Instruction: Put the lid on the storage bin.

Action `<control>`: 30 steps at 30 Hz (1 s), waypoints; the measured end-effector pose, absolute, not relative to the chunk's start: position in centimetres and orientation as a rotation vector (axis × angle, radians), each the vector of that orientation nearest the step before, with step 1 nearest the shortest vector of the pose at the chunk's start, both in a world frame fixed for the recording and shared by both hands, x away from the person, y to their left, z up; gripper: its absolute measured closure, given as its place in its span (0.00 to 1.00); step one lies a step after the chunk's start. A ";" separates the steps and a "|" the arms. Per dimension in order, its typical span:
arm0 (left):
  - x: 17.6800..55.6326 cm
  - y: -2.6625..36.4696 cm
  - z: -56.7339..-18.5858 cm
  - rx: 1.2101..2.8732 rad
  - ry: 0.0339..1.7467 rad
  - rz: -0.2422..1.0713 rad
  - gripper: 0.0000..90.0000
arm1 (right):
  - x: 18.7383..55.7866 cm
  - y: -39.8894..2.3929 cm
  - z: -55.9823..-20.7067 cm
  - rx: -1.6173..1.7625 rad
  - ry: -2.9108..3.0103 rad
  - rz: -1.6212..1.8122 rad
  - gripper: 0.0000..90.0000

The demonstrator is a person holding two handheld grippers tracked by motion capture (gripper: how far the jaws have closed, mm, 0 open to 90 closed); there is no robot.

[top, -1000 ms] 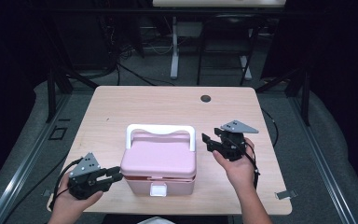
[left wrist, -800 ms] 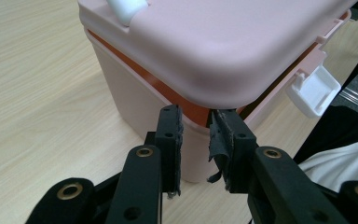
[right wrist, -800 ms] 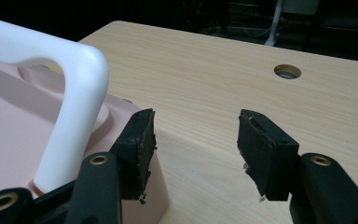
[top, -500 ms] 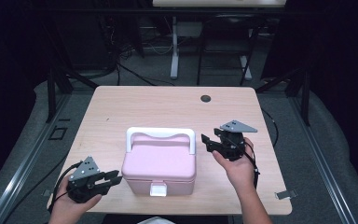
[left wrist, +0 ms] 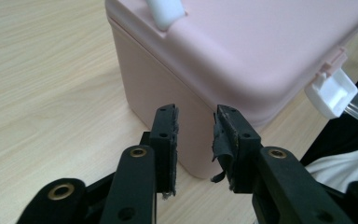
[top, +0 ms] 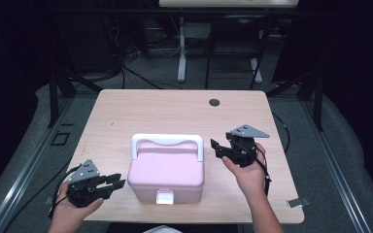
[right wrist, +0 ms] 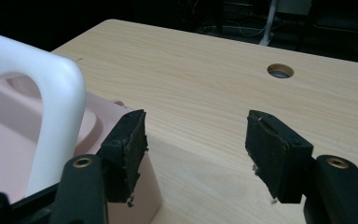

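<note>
A pink box [top: 167,167] with a white handle [top: 167,141] and a white front latch [top: 164,196] stands closed near the table's front edge. My left gripper [top: 119,183] lies level just left of the box, pointing at its lower left corner. In the left gripper view its jaws [left wrist: 196,114] have just been opening, with nothing between them and the box [left wrist: 261,51] close ahead. My right gripper [top: 215,148] hovers at the box's right side near the handle. Its jaws [right wrist: 196,122] have also been opening and stand wide and empty, the handle [right wrist: 56,107] just left of them.
The wooden table [top: 175,111] has a round cable hole [top: 214,102] at the back right. Bare wood lies behind and to both sides of the box. A small metal clip [top: 297,202] sits at the front right edge. Dark floor with cables surrounds the table.
The right gripper's jaws stand a little wider than before. Both hands have stayed about where they were, and the box has not moved.
</note>
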State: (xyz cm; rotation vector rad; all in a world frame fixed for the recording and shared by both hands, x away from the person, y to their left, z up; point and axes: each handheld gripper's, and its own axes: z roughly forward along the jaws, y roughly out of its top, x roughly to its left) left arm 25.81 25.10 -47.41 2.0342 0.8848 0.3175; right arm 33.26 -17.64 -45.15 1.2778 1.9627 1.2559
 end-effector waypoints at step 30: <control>32.9 25.1 -46.8 1.975 0.988 0.394 0.55 | 33.7 -18.2 -45.5 1.301 1.973 1.225 0.36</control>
